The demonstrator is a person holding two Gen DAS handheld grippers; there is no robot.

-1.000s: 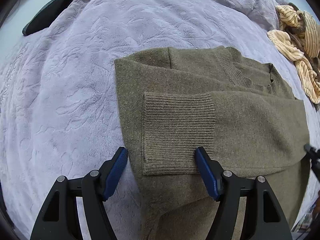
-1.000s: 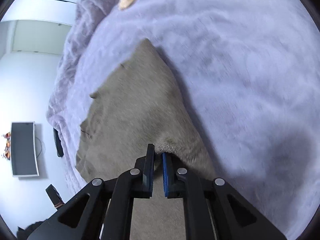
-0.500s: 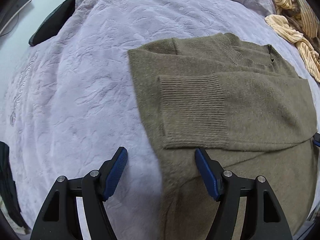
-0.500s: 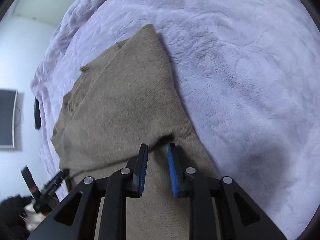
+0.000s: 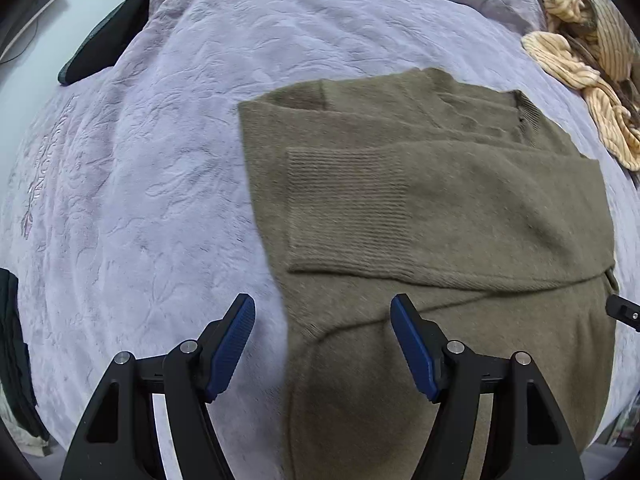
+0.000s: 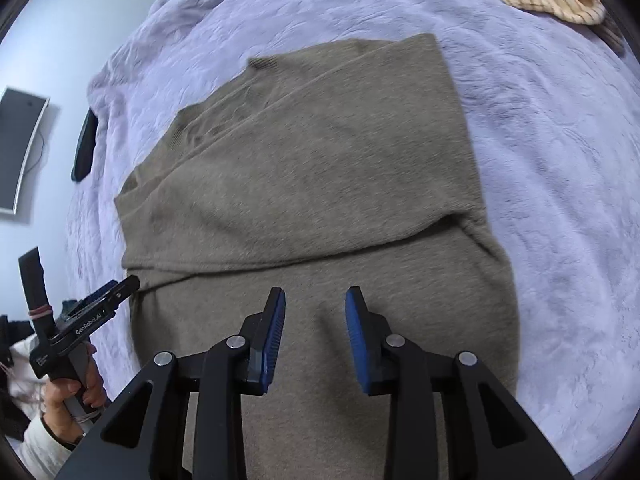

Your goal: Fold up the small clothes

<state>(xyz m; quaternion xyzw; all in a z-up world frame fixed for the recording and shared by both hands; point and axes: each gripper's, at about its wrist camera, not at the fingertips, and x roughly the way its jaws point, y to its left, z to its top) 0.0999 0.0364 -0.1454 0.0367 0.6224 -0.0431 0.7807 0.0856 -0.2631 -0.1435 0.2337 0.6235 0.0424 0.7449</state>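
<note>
Lavender bed cover (image 5: 168, 128) under olive sweater (image 6: 304, 184). My right claw (image 6: 315, 332) just released sleeve, jaws parting, empty; sleeve now lies across chest at 12 o'clock. My left claw (image 5: 322, 344) spread, empty. Sleeve fold done; bottom fold likely next.

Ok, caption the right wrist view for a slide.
Right gripper, jaws just opened and empty, above the half-folded olive sweater on a lavender blanket.
</note>
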